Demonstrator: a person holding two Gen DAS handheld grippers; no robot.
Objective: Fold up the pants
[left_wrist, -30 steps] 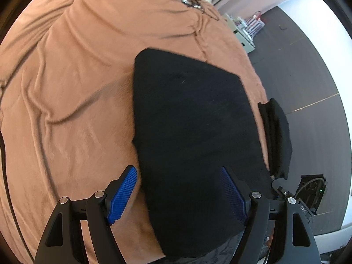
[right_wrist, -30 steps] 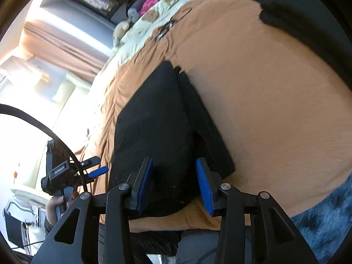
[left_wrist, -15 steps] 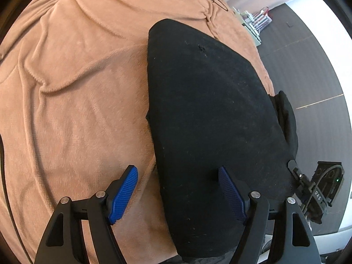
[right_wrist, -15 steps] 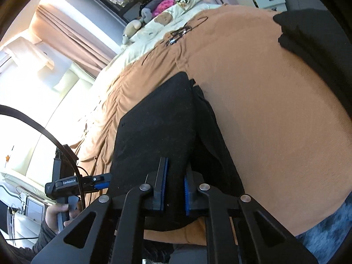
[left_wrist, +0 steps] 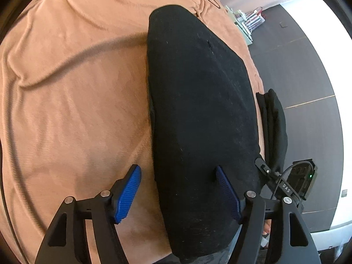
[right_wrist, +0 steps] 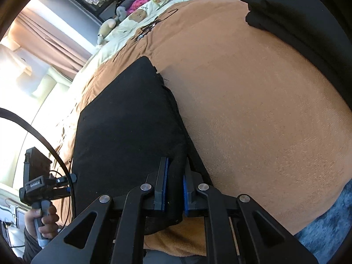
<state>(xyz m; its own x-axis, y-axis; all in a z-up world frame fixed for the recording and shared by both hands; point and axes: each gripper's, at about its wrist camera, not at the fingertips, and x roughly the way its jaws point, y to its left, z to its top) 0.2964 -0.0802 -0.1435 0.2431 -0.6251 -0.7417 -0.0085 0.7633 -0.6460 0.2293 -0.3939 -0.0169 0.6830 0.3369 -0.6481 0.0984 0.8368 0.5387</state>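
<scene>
Right gripper (right_wrist: 173, 184) clamped on pants (right_wrist: 127, 132) corner near blanket's (right_wrist: 253, 110) front edge; left gripper (left_wrist: 178, 187) gaping, just been closing around opposite edge, nothing pinched. Uneven lift could've skewed fold.

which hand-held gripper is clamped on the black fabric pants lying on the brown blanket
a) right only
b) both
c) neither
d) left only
a: the right hand-held gripper has its blue pads pinched on the near edge of the black fabric pants, while the left hand-held gripper straddles the pants' other edge on the brown blanket with its pads apart.
</scene>
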